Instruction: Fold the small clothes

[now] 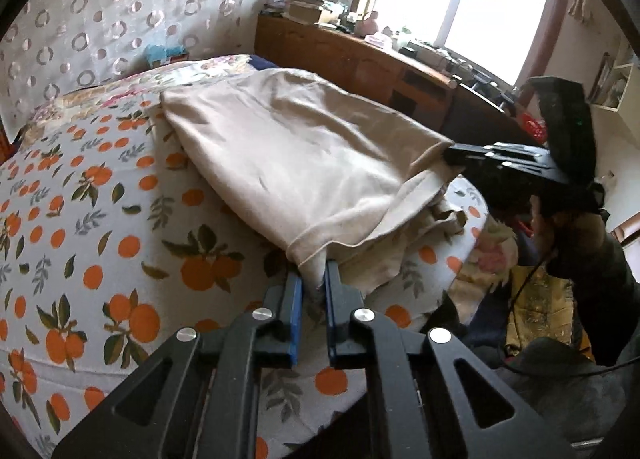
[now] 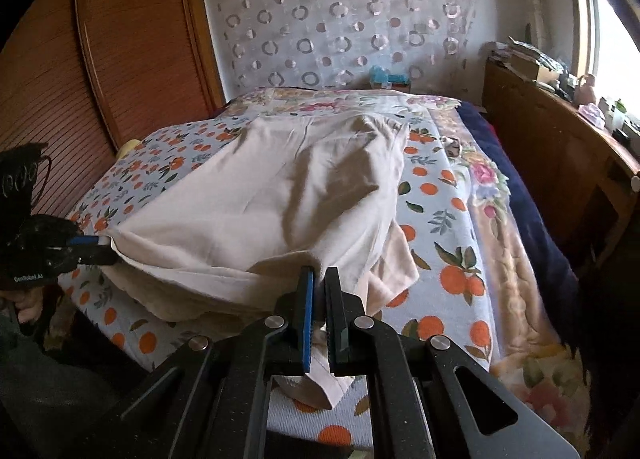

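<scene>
A beige garment (image 1: 296, 163) lies across the bed, its near edge lifted; it also shows in the right wrist view (image 2: 264, 203). My left gripper (image 1: 314, 279) is shut on the garment's near left corner. It also shows in the right wrist view (image 2: 102, 249), pinching that corner at the far left. My right gripper (image 2: 320, 279) is shut on the garment's near right edge, with cloth hanging below its fingers. It also shows in the left wrist view (image 1: 452, 157), gripping the right corner. More beige cloth (image 2: 394, 271) is bunched under the lifted edge.
The bed has an orange-print sheet (image 1: 100, 219) and a floral blanket (image 2: 492, 219) on the right. A wooden desk (image 1: 360, 55) with clutter stands by the window. A wooden wardrobe (image 2: 120, 59) stands at the left. A blue box (image 2: 390, 81) sits by the curtain.
</scene>
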